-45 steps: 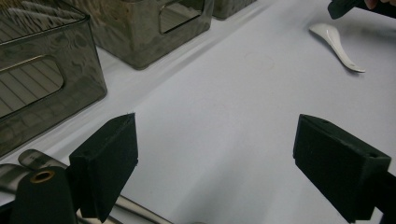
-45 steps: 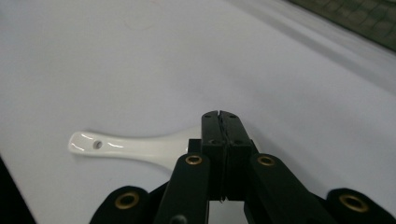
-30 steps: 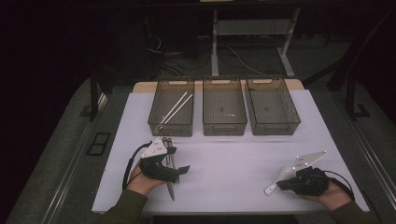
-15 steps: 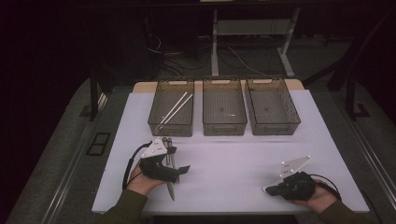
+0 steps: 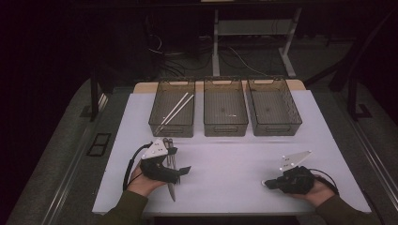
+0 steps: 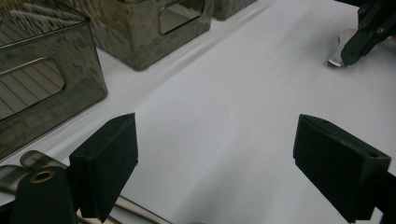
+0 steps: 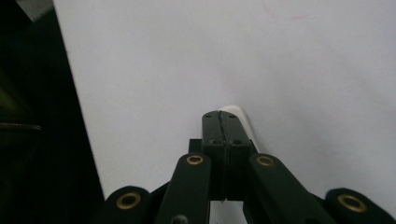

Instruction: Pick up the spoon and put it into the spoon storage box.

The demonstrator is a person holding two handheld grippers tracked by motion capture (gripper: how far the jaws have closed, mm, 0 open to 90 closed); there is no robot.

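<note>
high view: right tool [image 5: 268,183] pinches a thin white utensil [image 7: 238,116] that may slip; left tool [image 5: 176,161], spread, could knock cutlery [image 5: 171,180] beneath it.

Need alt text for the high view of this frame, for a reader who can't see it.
A person's two hands rest on a white table, each holding a black gripper: the left gripper has open jaws over metal cutlery, the right gripper is shut. Behind them stand three clear bins in a row; the left bin holds white chopsticks.
</note>
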